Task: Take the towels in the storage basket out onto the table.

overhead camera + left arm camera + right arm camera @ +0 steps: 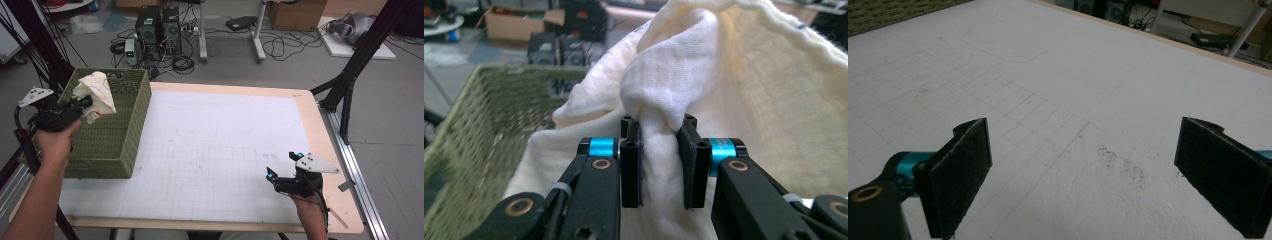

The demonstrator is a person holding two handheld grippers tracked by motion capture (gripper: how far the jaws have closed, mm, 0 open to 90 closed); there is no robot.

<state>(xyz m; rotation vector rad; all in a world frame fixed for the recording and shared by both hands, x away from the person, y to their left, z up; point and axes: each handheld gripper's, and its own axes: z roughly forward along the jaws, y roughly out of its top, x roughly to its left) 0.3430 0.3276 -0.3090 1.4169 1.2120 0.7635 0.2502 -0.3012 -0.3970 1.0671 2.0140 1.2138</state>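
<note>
A cream cloth (98, 95) hangs bunched over the near left rim of a green woven basket (112, 135). My left gripper (86, 103) is shut on a fold of that cloth (724, 95), and the left gripper view has the fabric pinched between the two black jaws (660, 160) above the basket's inside (489, 125). My right gripper (281, 165) is held low over the white gridded mat (210, 150) near the table's front right. Its jaws stand wide open (1083, 175) with nothing between them.
The basket stands at the table's left edge. A wooden table border (325, 130) frames the mat. Beyond the table, on the floor, are computer towers (157, 30), cables, desk legs and cardboard boxes. Black frame posts (360, 55) rise at the right.
</note>
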